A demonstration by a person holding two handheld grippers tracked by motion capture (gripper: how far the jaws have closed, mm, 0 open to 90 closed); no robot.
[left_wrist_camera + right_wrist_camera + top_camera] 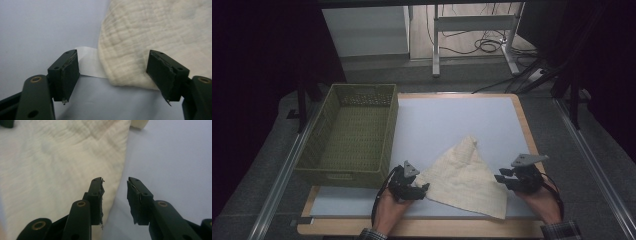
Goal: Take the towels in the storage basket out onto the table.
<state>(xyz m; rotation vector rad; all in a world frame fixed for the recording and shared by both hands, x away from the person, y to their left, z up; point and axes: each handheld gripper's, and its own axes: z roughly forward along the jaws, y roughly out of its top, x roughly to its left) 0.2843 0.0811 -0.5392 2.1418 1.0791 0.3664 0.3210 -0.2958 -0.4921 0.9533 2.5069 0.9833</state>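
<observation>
A cream cloth (464,175) lies folded into a triangle on the pale blue table mat (447,120). My left gripper (424,188) is open at the cloth's left corner; in the left gripper view that corner (130,70) and a white label (88,63) lie between the wide-apart jaws. My right gripper (500,178) hovers at the cloth's right edge, open. In the right gripper view the cloth's edge (110,190) runs just under the left jaw, with nothing held between the jaws.
A green woven basket (353,135) stands empty at the left of the mat, close to my left hand. The wooden table edge (422,227) runs along the front. Beyond the table are a white desk frame (472,30) and cables on the floor.
</observation>
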